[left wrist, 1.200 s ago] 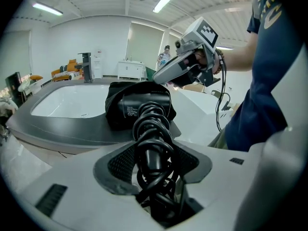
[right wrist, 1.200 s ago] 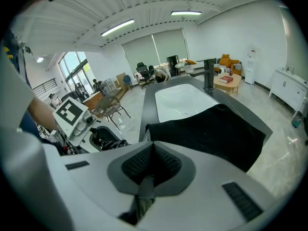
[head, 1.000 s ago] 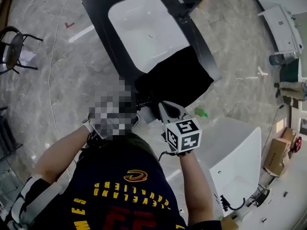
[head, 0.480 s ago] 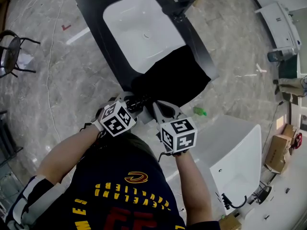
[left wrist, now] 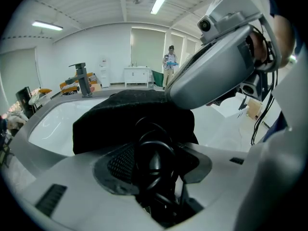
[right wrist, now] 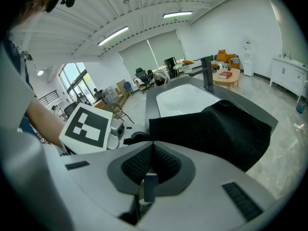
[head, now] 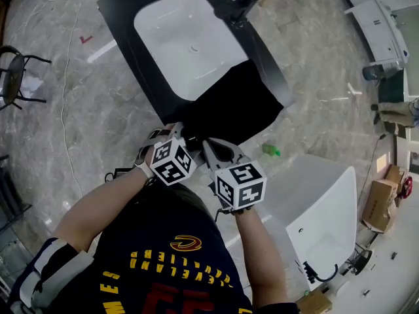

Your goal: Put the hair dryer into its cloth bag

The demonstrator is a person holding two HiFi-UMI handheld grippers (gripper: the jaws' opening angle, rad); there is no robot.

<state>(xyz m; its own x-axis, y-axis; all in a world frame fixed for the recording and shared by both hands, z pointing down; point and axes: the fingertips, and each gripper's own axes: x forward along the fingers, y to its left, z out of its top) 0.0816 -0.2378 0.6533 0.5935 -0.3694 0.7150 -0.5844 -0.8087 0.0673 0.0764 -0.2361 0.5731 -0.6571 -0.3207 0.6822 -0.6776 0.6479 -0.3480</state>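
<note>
The black cloth bag lies on the near end of the black counter, partly over the sink. It fills the middle of the left gripper view and the right gripper view. My left gripper is shut on the black hair dryer, whose coiled cord shows between the jaws, right at the bag's near edge. My right gripper sits close beside it, its pads closed together at the bag's near corner, apparently pinching the cloth.
A white sink with a black tap takes up the counter's far part. A white tub stands on the floor at the right, a small green thing lies near it, and a black chair is at the far left.
My left gripper has moved right and forward with the hair dryer, up to the bag's edge beside the right gripper. The right gripper has stayed put.
</note>
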